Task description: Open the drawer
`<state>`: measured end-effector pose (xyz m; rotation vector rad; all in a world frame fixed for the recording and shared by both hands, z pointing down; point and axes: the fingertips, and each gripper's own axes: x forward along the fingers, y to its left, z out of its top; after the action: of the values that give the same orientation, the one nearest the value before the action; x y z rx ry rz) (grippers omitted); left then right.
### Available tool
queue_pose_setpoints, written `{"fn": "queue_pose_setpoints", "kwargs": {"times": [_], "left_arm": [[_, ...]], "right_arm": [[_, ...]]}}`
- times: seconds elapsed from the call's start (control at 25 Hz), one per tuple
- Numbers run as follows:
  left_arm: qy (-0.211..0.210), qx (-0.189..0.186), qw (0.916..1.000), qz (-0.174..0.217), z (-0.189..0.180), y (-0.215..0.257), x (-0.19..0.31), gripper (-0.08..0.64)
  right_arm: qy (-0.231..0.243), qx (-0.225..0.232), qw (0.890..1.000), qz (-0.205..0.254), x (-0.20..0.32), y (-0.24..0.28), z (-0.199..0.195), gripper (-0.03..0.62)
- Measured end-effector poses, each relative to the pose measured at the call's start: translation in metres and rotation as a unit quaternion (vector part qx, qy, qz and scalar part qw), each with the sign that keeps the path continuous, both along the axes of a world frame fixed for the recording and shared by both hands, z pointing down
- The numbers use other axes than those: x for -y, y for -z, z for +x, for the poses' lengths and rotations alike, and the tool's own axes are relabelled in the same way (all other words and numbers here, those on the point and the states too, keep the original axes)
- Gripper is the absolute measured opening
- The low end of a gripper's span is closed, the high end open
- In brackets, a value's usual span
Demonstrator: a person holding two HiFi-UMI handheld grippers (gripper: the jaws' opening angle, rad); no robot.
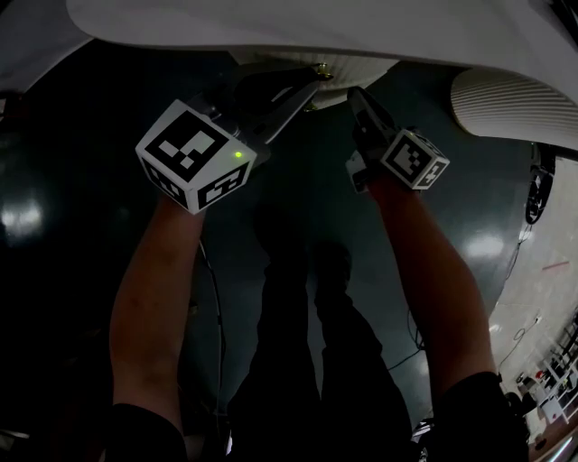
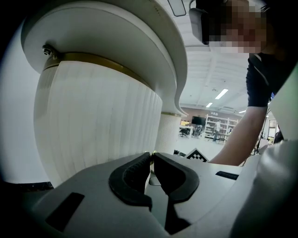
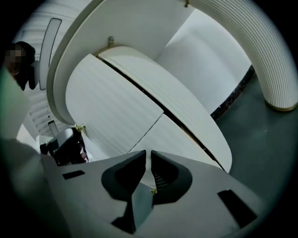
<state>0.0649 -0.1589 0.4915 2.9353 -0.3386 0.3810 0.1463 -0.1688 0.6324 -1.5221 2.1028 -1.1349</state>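
Drawer (image 3: 111, 102), a ribbed white curved front, sits under the white tabletop (image 1: 271, 27). The left gripper (image 1: 310, 83) has its jaws pinched on the small gold knob (image 1: 321, 69) at the drawer's edge. The right gripper (image 3: 148, 153) hovers near it, jaws narrow with nothing between them.

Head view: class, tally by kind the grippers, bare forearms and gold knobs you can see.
Grippers: 2, left gripper and right gripper
Forearms: 2, left forearm and right forearm
Gold knobs: 1, the gold knob
Total: 5
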Motion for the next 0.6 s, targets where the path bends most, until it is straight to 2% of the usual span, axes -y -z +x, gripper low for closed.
{"fn": "queue_pose_setpoints", "kwargs": {"times": [0.16, 0.6], "left_arm": [[0.005, 0.004, 1.0, 0.006, 0.001, 0.005, 0.012, 0.029], [0.022, 0.0, 0.9997, 0.011, -0.005, 0.01, 0.014, 0.026]], "right_arm": [[-0.022, 0.031, 0.999, 0.008, 0.012, 0.003, 0.001, 0.021], [-0.001, 0.027, 0.999, 0.021, 0.021, 0.008, -0.005, 0.021]]}}
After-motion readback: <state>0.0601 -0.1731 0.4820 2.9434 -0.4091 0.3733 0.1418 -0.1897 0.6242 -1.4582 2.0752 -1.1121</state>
